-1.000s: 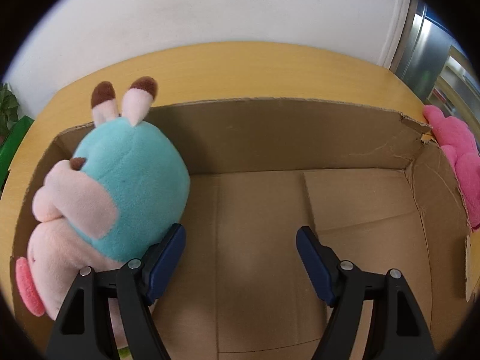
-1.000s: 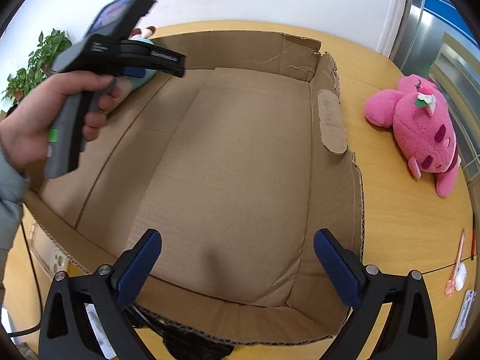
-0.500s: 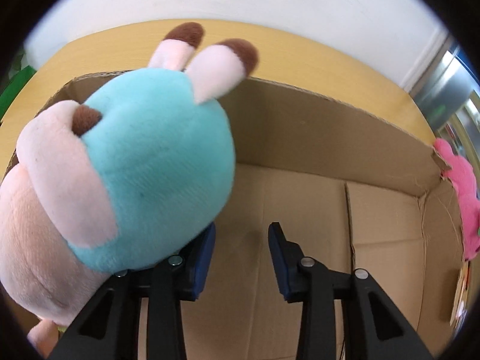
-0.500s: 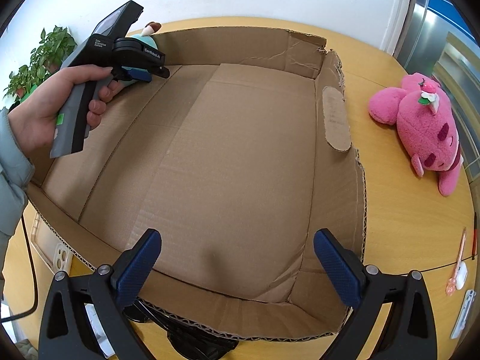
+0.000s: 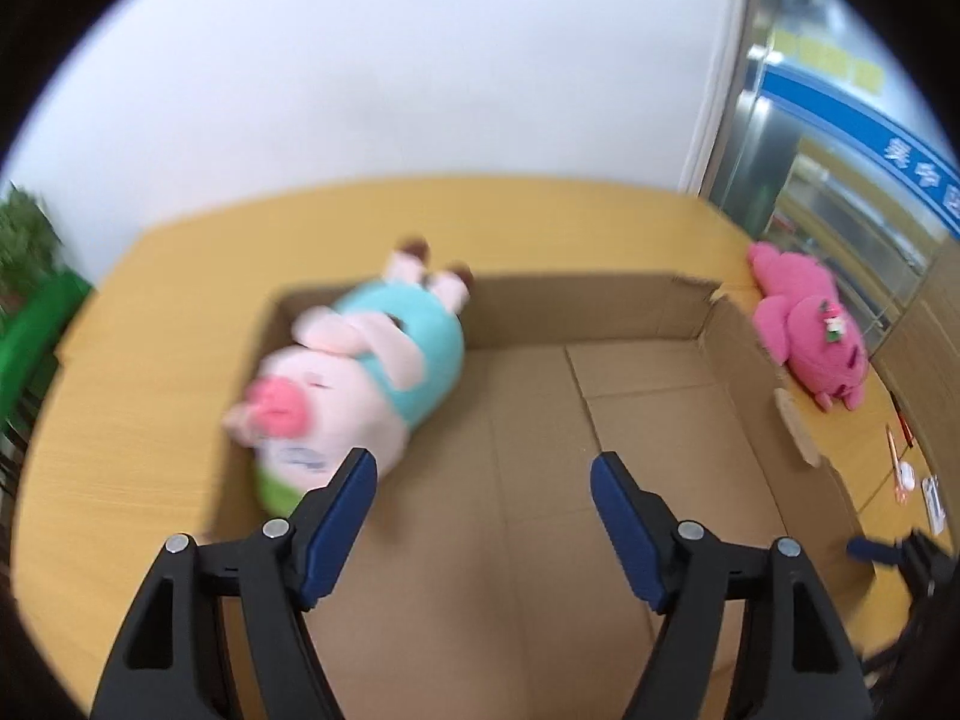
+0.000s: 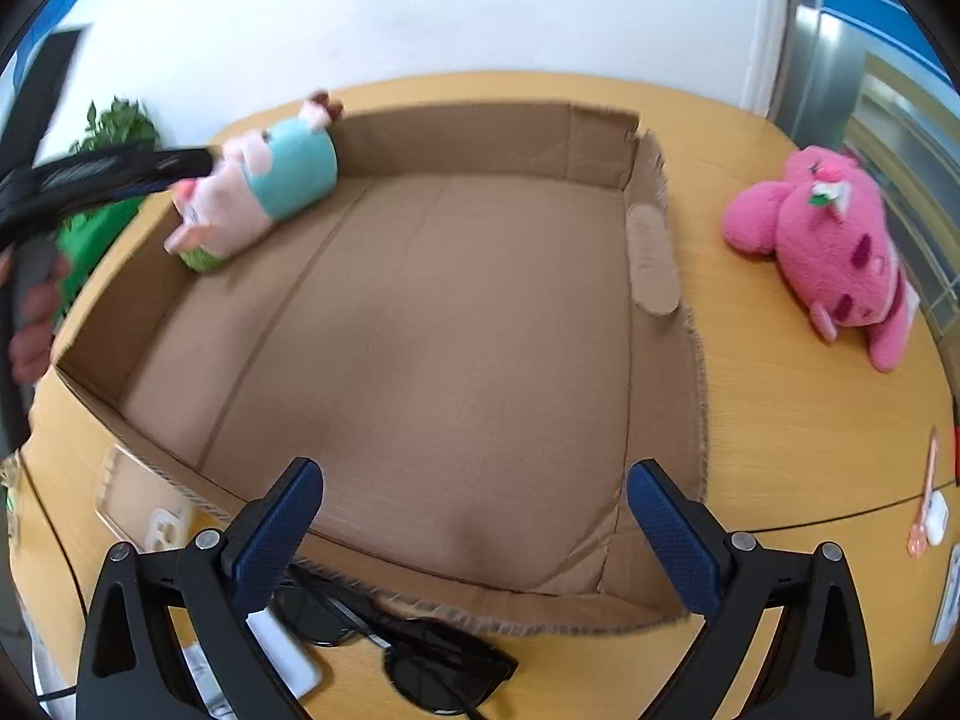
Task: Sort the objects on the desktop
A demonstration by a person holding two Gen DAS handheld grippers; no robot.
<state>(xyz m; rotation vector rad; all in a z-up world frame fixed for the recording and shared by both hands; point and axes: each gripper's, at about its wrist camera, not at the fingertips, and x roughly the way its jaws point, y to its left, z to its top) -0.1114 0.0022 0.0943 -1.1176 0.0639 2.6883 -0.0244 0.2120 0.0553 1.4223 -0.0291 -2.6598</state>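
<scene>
Both hand-held grippers were open and empty: the left hand-held gripper point(image 5: 483, 480) had just been opening, nothing lay between its blue pads, and it stood clear of the pig; the right hand-held gripper point(image 6: 474, 510) hung wide apart over the near wall of the box. Beneath them lay the wooden desk point(image 6: 780, 420), carrying a shallow cardboard box point(image 6: 420, 330) with its top open. Inside the box, in the far left corner against the wall, a plush pig point(image 5: 360, 378) in a teal shirt lay on its side, snout toward the camera and feet toward the back wall, blurred in the left wrist view. Outside the box, to its right on the desk, a pink plush toy point(image 6: 834, 246) lay apart from the cardboard. Against the near outer wall of the box rested dark sunglasses point(image 6: 420, 654), beside a white flat item too hidden to identify. Small pink and white items point(image 6: 930, 516) lay at the desk's right edge, too small to name.
</scene>
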